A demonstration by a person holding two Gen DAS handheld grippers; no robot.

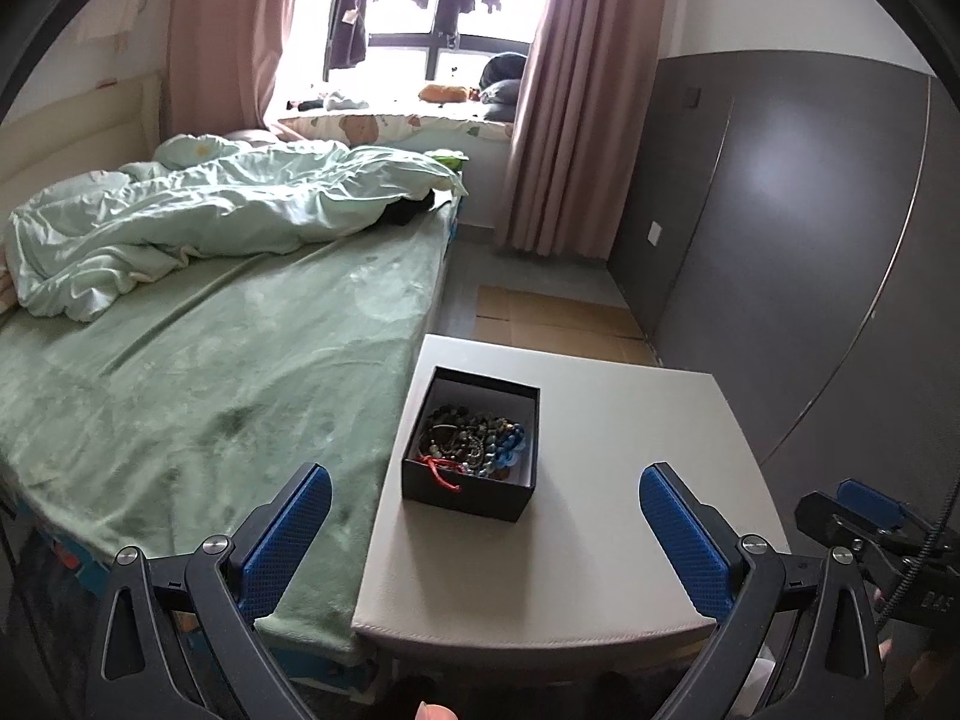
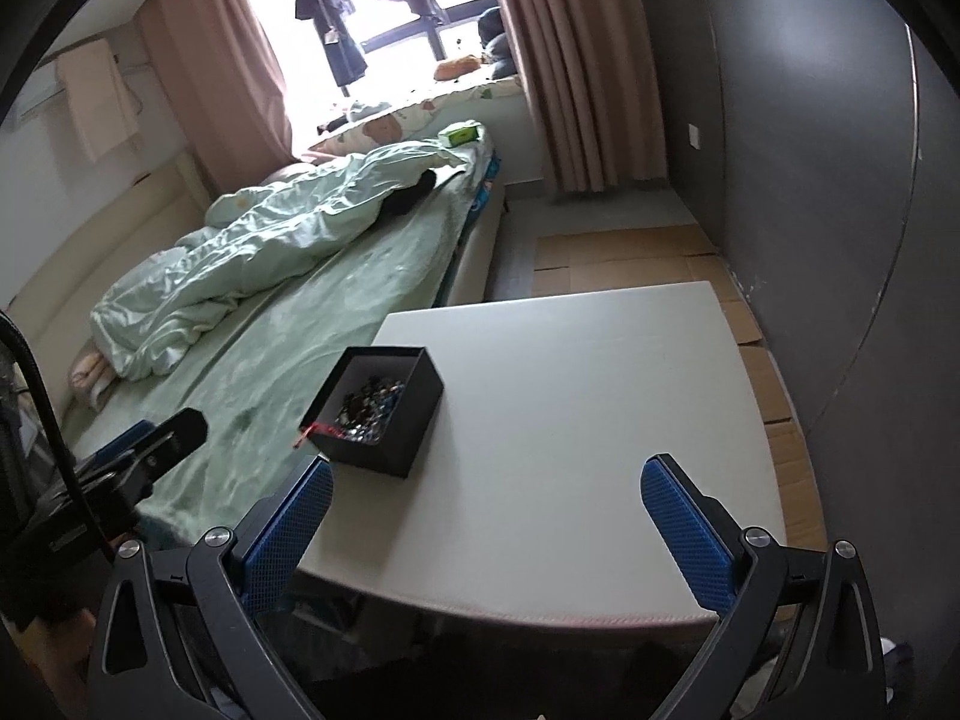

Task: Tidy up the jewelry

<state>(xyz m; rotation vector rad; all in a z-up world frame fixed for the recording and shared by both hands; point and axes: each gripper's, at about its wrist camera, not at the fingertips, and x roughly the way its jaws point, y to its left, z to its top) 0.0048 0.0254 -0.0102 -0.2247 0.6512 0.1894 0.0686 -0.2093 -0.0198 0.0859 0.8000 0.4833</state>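
A bedroom in daylight: a bed (image 1: pixel 210 348) with a green sheet runs along one side, a rumpled pale green duvet (image 1: pixel 198 216) heaped at its far end, and beyond it a bright window (image 1: pixel 444 18) with dark clothes hanging in front of it and pink curtains (image 1: pixel 564 132) on either side. A grey wardrobe wall (image 1: pixel 810 252) lines the other side, with flattened cardboard (image 1: pixel 558 318) on the floor near it. Close to the cameras, just beside the bed, stands a pale tabletop (image 1: pixel 630 480). On it, toward the bed side, sits an open black box (image 1: pixel 471 444) holding a tangled heap of jewelry (image 1: pixel 474 438): dark beads, blue beads and metal chains. A red cord (image 1: pixel 441 471) from the heap lies at the box's near corner, and in the right wrist view it trails over the rim. The left gripper (image 1: pixel 485 516) hovers above the near edge of the tabletop, its blue-padded fingers (image 1: pixel 288 534) spread wide apart and holding nothing, with the box lying ahead between them. The right gripper (image 2: pixel 487 510) also hangs over the near edge, its fingers equally far apart and empty; the box is ahead and to its left, apart from both pads. Each gripper shows at the margin of the other's view.
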